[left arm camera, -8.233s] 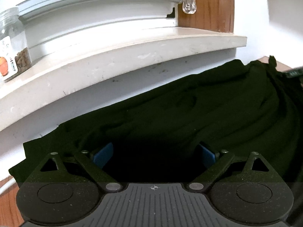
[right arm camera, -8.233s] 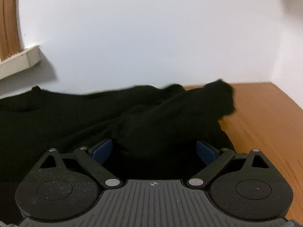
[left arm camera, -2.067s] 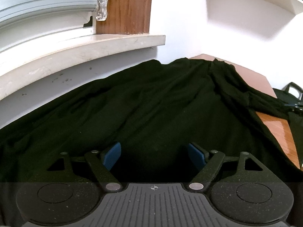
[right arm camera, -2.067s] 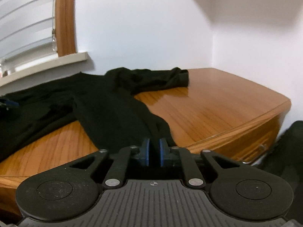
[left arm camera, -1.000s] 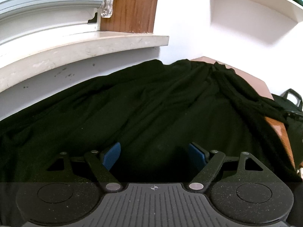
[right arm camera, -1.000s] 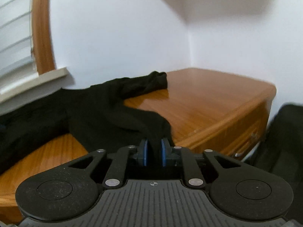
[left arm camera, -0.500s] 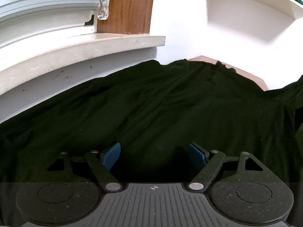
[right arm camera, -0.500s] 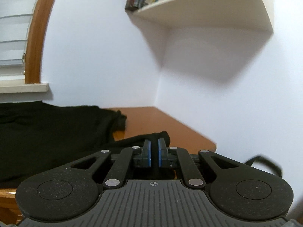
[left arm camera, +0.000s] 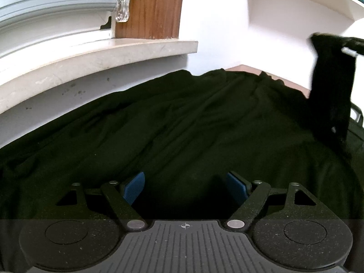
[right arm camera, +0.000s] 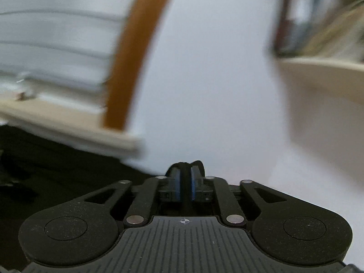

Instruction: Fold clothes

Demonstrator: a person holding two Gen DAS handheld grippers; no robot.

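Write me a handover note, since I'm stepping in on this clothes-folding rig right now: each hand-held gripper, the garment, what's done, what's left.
Left hand-held gripper: jaws wide, resting low over the black garment, pads not pressing cloth.
Right hand-held gripper: raised, jaws nearly closed on a bunched black sleeve end; they have just been opening slightly with the cloth between them. In the left wrist view that sleeve hangs lifted at the right.
Garment: spread on the wooden tabletop below the windowsill.
Done: sleeve picked up.
Left: probably lay the sleeve across the body, then fold the rest.

Black garment (left arm camera: 193, 118); blue claw pads (left arm camera: 134, 185)
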